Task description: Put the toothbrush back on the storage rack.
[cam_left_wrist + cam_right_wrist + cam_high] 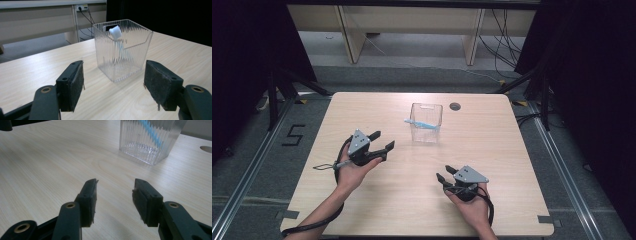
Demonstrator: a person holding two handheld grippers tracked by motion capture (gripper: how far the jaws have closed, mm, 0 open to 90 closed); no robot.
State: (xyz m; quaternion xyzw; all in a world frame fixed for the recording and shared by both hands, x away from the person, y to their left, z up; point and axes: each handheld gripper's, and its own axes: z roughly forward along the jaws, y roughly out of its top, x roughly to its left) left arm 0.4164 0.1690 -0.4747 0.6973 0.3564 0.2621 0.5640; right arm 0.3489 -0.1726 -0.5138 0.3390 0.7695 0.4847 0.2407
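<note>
On the worktop (377, 210), toward its far middle, we note a clear ribbed bin (426, 123) standing upright; we take it as our landmark. Inside it a toothbrush (422, 124) with a blue-and-white handle leans slantwise, one end poking over the bin's left rim in the high view. From the left tongs' view the white end (115, 32) sits at the rim nearest that camera, the blue stem running down toward the bin's floor. From the right tongs' view we see the blue stem (151, 132) through the ribbed wall.

Left tongs (382, 141): held in the person's left hand (354, 172), near the bin on its left and nearer the person, pointed toward it. Jaws wide apart, nothing between the pads (78, 85); bare wood and the bin show in the gap. No contact with the bin.

Right tongs (444, 175): in the right hand (472, 205), well apart from the bin, on its near side and a little right. Jaws parted, nothing between them, low over bare wood.

Beyond the bin to its right, a round dark hole (455, 106) in the worktop near the far edge. Cables trail from both tongs toward the person.
</note>
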